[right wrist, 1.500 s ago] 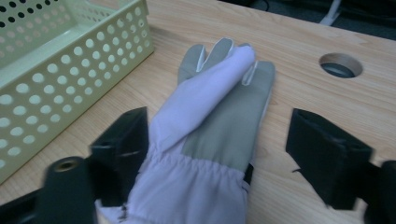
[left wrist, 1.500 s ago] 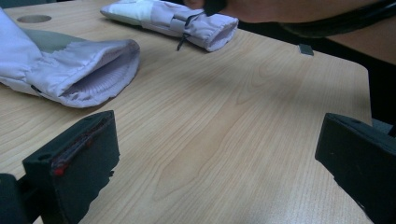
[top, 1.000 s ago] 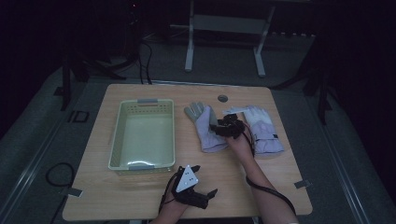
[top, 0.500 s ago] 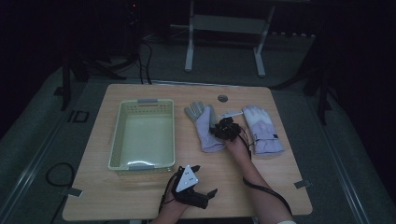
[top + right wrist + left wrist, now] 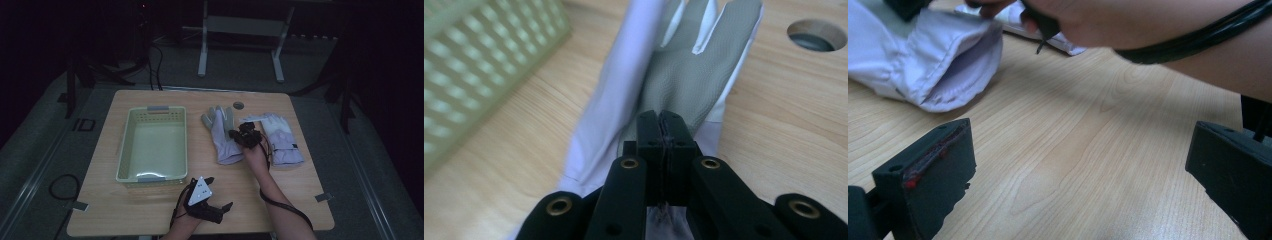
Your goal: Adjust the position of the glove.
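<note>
Nearest the table's front edge, the left gripper [image 5: 218, 209] rests on the bare wood with its grey three-cornered plate up and its jaws spread wide, with nothing between them — in the left gripper view the two black pads stand far apart over plain wooden table [image 5: 1083, 150], and the open cuff of the left glove [image 5: 933, 60] lies just beyond them.

Farther in, the person's right forearm reaches up the table to the right gripper [image 5: 239, 136], which sits over the left glove [image 5: 221, 135]. Its jaws have just been closing and now stand pressed together; in the right gripper view the two pads meet flat with a fold of the glove's [image 5: 684, 70] pale fabric pinched between them, near the grey ribbed palm, fingers pointing away from the camera.

Just right of that hand lies the second glove [image 5: 281, 140], flat on the table, close beside the first but apart from it. To the left, well clear of both gloves, stands the pale green basket [image 5: 129, 145], its long side running front to back. Beyond the gloves, a small round hole [image 5: 238, 105] shows in the tabletop near the far edge.
</note>
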Demonstrator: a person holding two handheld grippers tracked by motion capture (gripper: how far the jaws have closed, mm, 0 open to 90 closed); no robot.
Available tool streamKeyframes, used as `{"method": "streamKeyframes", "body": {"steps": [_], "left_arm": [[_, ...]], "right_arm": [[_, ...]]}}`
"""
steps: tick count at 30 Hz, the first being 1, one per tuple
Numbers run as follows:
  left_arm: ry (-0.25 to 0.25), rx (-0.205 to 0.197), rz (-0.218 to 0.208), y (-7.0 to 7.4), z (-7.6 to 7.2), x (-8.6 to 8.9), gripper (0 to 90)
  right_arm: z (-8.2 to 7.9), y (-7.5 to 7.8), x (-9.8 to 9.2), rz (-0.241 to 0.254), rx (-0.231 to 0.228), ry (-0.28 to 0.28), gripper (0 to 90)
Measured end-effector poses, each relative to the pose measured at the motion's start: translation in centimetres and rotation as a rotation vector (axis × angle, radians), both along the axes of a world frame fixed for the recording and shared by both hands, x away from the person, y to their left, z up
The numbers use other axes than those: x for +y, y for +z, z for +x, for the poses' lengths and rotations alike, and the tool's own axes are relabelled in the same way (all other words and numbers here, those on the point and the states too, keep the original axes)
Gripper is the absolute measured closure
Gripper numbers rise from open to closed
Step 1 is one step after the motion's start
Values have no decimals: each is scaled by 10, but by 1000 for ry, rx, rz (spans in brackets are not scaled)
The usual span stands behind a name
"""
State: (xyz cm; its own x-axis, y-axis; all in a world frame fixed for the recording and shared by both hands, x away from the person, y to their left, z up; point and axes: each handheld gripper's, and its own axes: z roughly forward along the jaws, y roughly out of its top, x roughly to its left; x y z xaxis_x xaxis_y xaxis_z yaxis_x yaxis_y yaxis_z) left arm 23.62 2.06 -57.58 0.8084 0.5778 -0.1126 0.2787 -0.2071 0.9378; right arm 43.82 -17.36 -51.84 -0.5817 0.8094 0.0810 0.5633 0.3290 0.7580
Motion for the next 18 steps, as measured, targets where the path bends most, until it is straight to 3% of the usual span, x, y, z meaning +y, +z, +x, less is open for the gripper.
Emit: {"method": "streamKeyframes", "body": {"steps": [6,8,15,18], "left_arm": [[3,1,3,0,0,0,0],[3,-1,4,0,0,0,0],[5,-2,3,0,0,-1,0],[5,-4,3,0,-1,-1,0]], "right_arm": [[-25,24,-15,71,-46,-53,884],[-34,29,-20,65,-73,-62,885],[-67,39,-38,118,-89,-108,884],[-79,39,-43,128,-99,-99,884]]}}
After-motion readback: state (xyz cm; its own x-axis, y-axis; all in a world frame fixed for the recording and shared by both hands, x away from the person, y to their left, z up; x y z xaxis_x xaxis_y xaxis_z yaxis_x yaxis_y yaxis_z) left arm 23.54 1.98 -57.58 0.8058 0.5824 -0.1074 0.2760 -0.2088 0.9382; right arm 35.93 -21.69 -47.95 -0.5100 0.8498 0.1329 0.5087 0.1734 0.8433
